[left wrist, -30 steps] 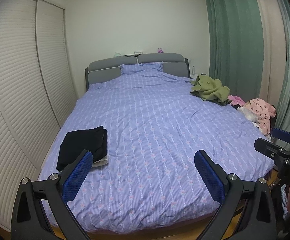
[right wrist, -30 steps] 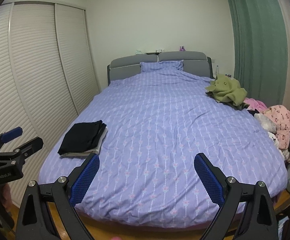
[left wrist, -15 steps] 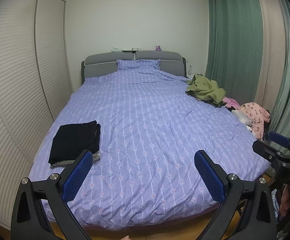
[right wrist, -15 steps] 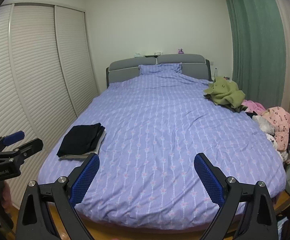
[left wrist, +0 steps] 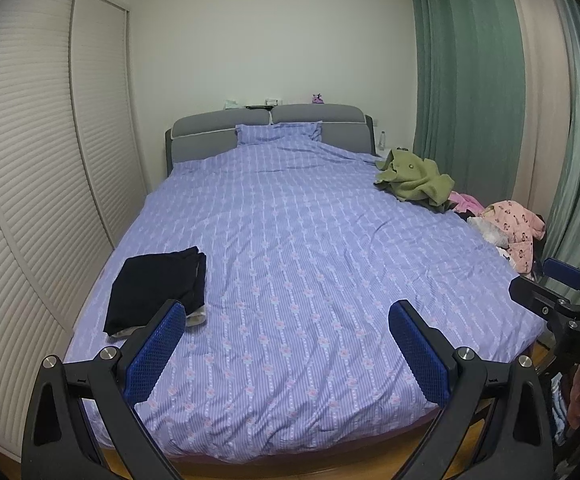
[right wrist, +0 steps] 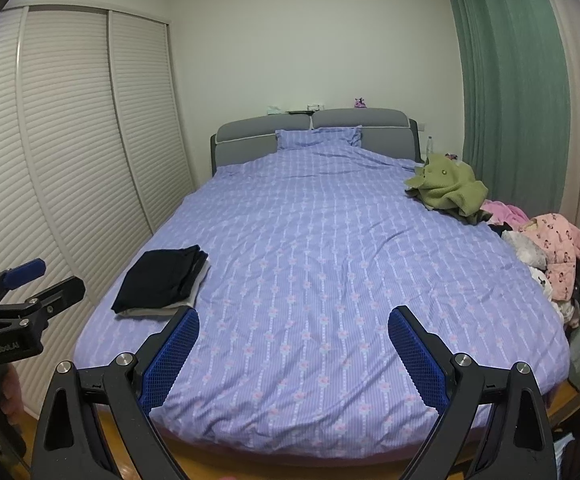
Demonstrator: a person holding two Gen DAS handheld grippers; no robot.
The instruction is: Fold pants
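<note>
While the folded black pants (left wrist: pixel 157 286) lie on a pale garment (right wrist: pixel 193 292) near the bed's (left wrist: pixel 310 240) left edge, left gripper (left wrist: pixel 290 346) and right gripper (right wrist: pixel 294 354) hover wide open, empty; "GenRobot.AI" marks the left one

Bedroom: plain pale wall (left wrist: pixel 273 40); louvred wardrobe doors (right wrist: pixel 69 140) left; green curtains (left wrist: pixel 462 80) right; bed (right wrist: pixel 330 240) with grey headboard (right wrist: pixel 314 126), lilac patterned cover; wooden floor (left wrist: pixel 330 470). Dim, even light.
</note>
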